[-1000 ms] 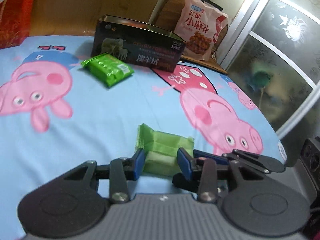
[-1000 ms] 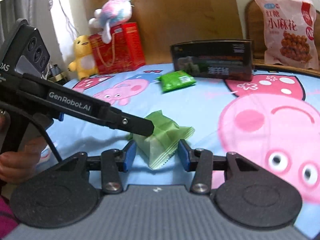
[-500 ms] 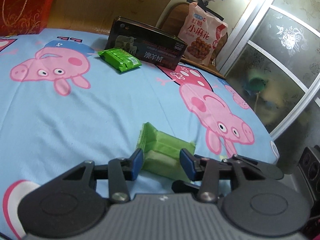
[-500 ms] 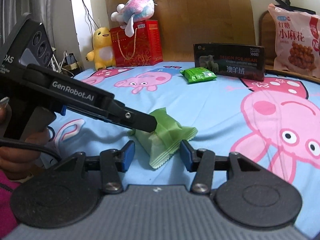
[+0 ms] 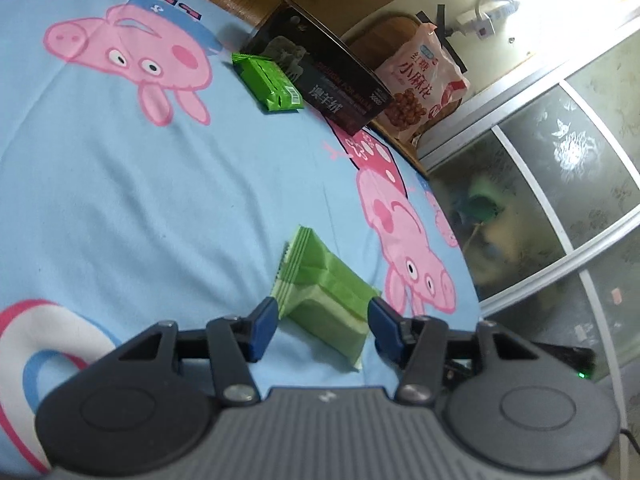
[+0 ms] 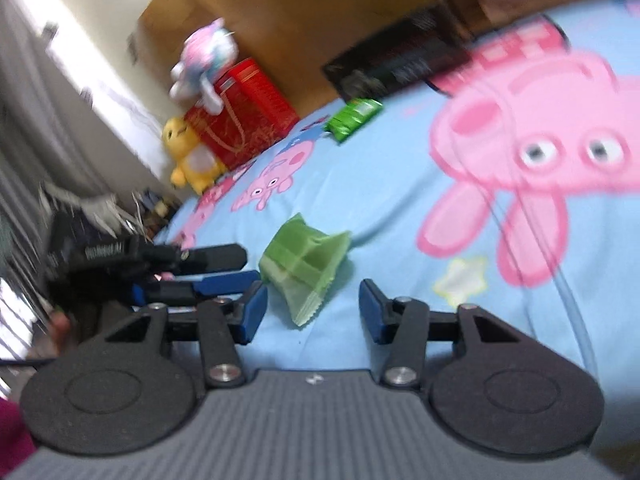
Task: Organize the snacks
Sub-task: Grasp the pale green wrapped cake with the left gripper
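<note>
Near packet: snack packet (image 5: 325,292) lies on the bed (image 5: 120,184), between the open jaws of the left gripper (image 5: 320,330).
Far packet: second packet (image 5: 269,80) lies on the bed just before the box (image 5: 320,84).
Bag: snack bag (image 5: 420,84) stands behind the box.
Right view: right gripper (image 6: 310,312) faces the near packet; the left gripper lies to its left.

Item count on the bed.
Two green snack packets (image 5: 325,300) (image 5: 268,82), one dark box (image 5: 320,80), one pink snack bag (image 5: 420,88), two plush toys (image 6: 204,66) (image 6: 188,156), one red gift bag (image 6: 240,110).
</note>
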{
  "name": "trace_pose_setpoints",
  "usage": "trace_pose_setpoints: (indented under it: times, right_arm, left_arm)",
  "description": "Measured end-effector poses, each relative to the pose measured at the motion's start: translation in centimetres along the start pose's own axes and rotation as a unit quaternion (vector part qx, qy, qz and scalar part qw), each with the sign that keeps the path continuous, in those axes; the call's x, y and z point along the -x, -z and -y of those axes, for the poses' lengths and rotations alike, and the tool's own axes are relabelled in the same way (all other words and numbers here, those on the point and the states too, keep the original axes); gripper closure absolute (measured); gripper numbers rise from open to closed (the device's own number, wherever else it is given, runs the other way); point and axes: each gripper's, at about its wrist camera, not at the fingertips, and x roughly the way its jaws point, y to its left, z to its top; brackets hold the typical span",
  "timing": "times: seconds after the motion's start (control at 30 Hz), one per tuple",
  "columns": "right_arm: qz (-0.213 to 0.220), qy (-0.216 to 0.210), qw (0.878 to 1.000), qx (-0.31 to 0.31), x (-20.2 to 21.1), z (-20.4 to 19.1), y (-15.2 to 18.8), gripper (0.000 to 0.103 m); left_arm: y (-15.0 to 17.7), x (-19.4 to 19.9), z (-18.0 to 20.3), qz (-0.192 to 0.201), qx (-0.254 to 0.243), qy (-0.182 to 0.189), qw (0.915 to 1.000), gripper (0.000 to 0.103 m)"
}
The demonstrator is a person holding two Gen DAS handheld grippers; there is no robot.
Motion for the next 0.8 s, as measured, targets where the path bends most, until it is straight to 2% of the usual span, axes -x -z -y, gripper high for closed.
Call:
trace_pose_setpoints:
  times: [0.1,0.37,0.43,0.5,0.63,0.73,0.8]
  right_arm:
    - [-0.006,-0.01,0.999,-0.039,-0.2,0.5,-0.3,0.06]
    - [-0.017,-0.018,0.999,-0.035,-1.4,-0.2,-1.1,0.06]
    - [-0.022,-0.022,0.999,-0.03,-1.7,-0.1,-1.2,0.06]
    - [-0.027,-0.03,0.999,-0.021,-2.1,-0.2,-1.2,0.059]
    - [-0.026,-0.032,0.999,0.011,-2.7,-1.0,-1.0,0.059]
    - [-0.021,-0.026,0.999,0.028,-2.9,-1.2,-1.1,0.06]
    - [-0.017,-0.022,0.999,0.03,-3.1,-1.2,-1.4,0.065]
  left_arm:
    - [-0.5,-0.2,0.3,-0.002,-0.006,-0.003,1.0,0.052]
    - [-2.1,0.3,0.6,0.017,-0.021,-0.021,0.9994,0.052]
    - [-2.2,-0.3,0.2,0.005,-0.018,-0.024,0.9995,0.052]
    - [-1.9,-1.2,0.1,-0.01,-0.016,-0.008,0.9998,0.054]
    - [-1.1,-1.7,1.2,-0.009,-0.043,-0.01,0.999,0.05]
    - [-0.9,-1.5,1.0,-0.005,-0.035,0.004,0.9994,0.05]
    - [-0.8,-1.4,0.7,-0.002,-0.026,0.013,0.9996,0.05]
